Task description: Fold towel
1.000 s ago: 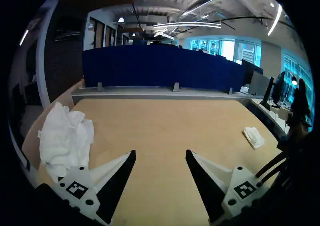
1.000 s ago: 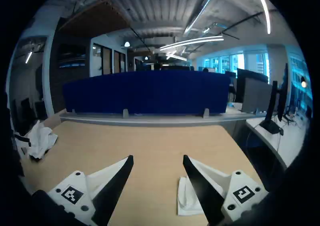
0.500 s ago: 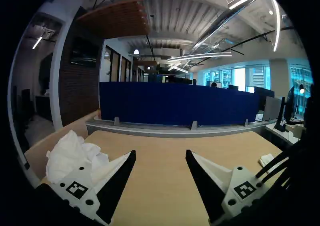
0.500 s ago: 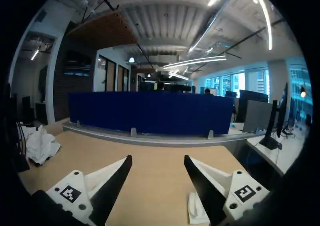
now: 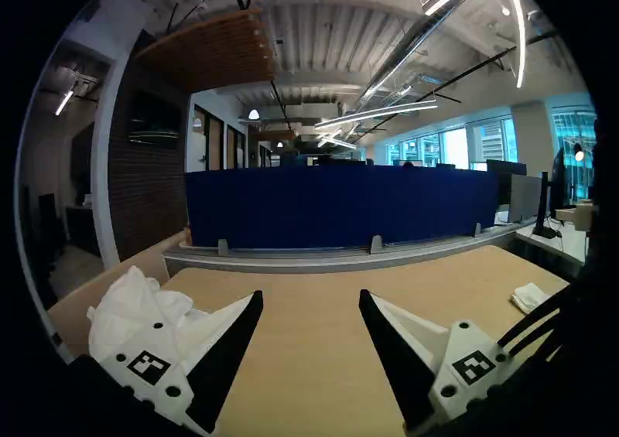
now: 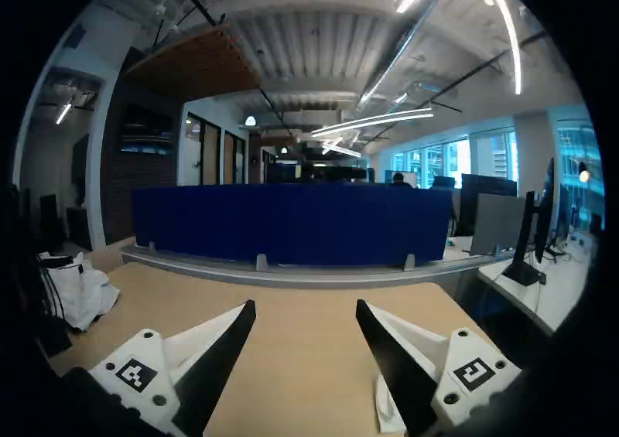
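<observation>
A crumpled white towel [image 5: 139, 317] lies at the left of the wooden table [image 5: 309, 336] in the left gripper view, partly behind my left finger. The same heap [image 6: 81, 298] appears far left in the right gripper view. A small folded white towel [image 5: 530, 296] rests at the table's right edge in the left gripper view; in the right gripper view it [image 6: 384, 406] peeks out beside my right finger. My left gripper [image 5: 309, 302] is open above the table, holding nothing. My right gripper [image 6: 304, 309] is open too, with nothing between its fingers.
A blue partition [image 5: 333, 205] on a grey rail runs along the table's far edge. Monitors [image 6: 534, 220] stand on a neighbouring desk to the right. Dark cables and part of the other gripper [image 6: 39, 305] sit at the far left of the right gripper view.
Both cameras have tilted upward, so less table and more ceiling is in sight. The crumpled towel now sits lower and closer to my left finger. Both grippers stayed open.
</observation>
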